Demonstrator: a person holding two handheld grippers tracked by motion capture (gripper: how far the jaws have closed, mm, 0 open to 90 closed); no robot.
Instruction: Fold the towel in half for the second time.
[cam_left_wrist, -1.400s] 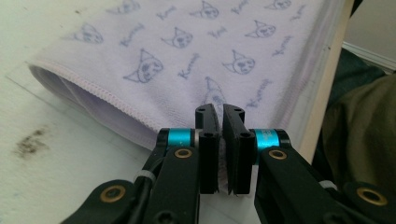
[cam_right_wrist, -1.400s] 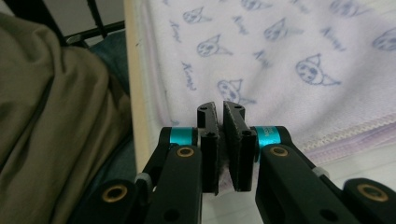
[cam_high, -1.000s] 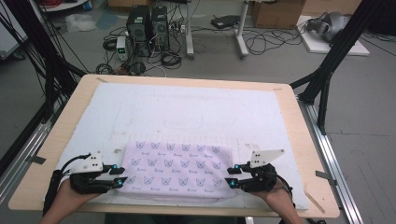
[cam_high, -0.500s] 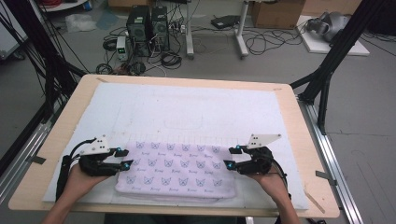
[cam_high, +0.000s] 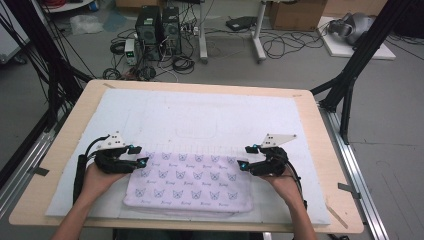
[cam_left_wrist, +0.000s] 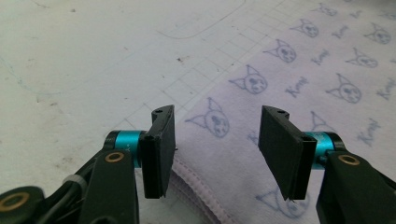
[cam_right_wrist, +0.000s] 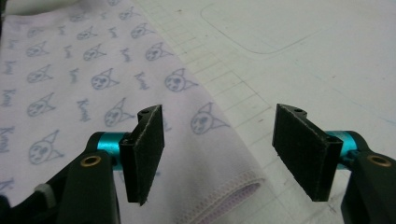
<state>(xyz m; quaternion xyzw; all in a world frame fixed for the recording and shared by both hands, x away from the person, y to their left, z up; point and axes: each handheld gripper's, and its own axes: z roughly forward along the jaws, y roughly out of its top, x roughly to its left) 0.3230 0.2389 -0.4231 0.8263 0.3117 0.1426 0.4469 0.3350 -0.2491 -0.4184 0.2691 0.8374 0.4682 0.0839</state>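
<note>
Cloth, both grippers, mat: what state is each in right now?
Cat-print cloth: folded, lying flat on the mat, not gripped.
Left gripper: jaws open, just been opening, over the cloth's corner.
Right gripper: jaws open, just been opening, over the cloth's edge.
White mat: flat on the table.

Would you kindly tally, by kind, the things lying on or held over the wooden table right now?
Folded lilac cloth printed with cat faces: 1
White gridded work mat: 1
Black two-jaw grippers with teal fittings, left gripper and right gripper, both with jaws apart and nothing pinched: 2
Total: 4
</note>
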